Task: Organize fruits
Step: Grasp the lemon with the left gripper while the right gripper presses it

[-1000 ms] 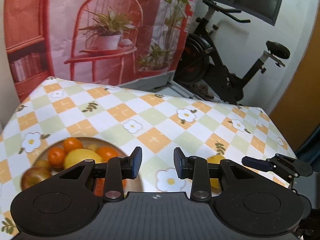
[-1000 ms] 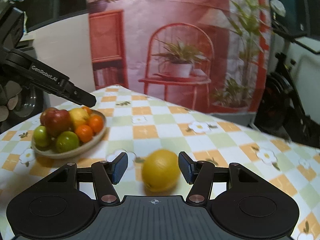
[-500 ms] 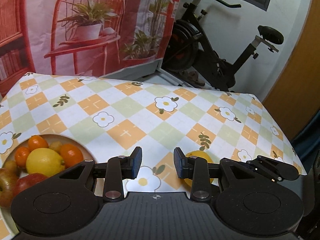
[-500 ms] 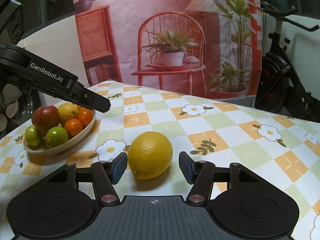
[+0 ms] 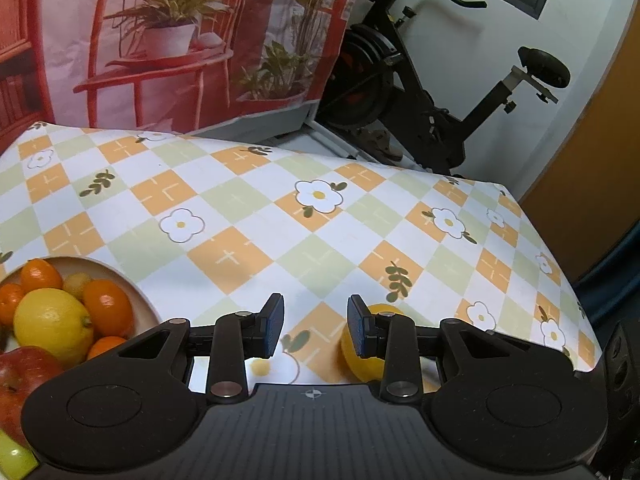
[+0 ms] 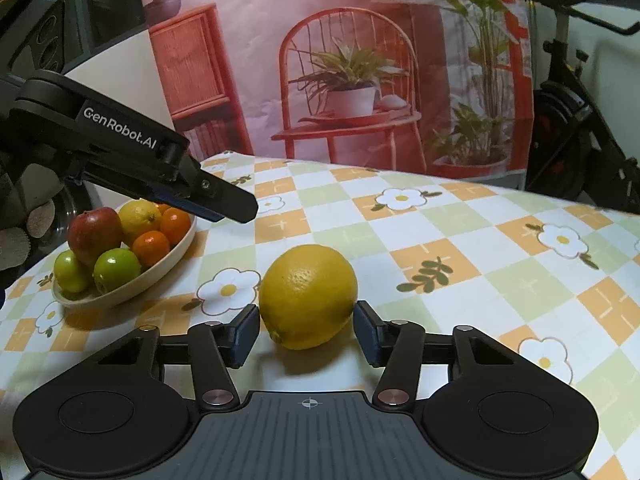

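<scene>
1. The lemon (image 6: 308,296) lies on the checked tablecloth (image 6: 460,240), right of the fruit bowl (image 6: 168,264), between the right gripper's (image 6: 307,330) pads.
2. The right gripper's jaws have just been closing on the lemon; the pads sit just beside its flanks, contact uncertain.
3. The left gripper (image 5: 316,330) stands narrow and empty, just right of the bowl.
4. Judged handling: firm, moderately heavy, with a waxy rind that may roll or slip; grip across the widest middle, not the tapered ends.
</scene>
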Action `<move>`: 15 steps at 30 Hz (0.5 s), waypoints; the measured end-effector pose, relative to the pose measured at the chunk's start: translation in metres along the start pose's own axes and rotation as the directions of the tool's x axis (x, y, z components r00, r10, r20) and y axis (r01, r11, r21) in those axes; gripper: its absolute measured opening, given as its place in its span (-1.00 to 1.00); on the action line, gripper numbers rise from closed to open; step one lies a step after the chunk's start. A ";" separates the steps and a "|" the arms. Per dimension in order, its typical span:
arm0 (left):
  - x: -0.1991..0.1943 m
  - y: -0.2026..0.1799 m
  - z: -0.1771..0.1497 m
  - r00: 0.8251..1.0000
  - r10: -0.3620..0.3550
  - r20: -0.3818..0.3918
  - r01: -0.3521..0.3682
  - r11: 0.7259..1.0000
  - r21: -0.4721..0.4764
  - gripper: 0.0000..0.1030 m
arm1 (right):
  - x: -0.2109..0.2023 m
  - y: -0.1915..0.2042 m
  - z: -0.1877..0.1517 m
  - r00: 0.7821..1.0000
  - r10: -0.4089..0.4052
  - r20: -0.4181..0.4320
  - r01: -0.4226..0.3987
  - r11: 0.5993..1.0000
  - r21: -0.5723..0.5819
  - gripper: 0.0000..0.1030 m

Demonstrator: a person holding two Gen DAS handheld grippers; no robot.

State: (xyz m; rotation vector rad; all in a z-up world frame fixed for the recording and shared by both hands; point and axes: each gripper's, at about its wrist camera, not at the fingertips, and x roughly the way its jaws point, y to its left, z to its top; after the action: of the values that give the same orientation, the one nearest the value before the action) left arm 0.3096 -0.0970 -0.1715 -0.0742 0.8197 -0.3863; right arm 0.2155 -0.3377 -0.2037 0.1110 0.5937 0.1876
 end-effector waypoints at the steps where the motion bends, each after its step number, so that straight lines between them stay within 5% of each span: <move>1: 0.001 -0.001 0.000 1.000 -0.005 -0.002 0.005 1.000 -0.003 -0.29 | 0.000 -0.001 -0.001 1.000 0.004 -0.003 -0.004 1.000 0.005 -0.08; 15: 0.025 -0.020 -0.004 0.997 -0.060 -0.044 0.061 0.998 0.012 -0.29 | 0.000 0.004 -0.007 1.000 0.006 -0.017 -0.006 1.000 -0.010 -0.21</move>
State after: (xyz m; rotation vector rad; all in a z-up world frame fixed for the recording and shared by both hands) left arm 0.3162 -0.1245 -0.1872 -0.0780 0.8596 -0.4517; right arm 0.2110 -0.3334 -0.2085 0.1018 0.6092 0.1970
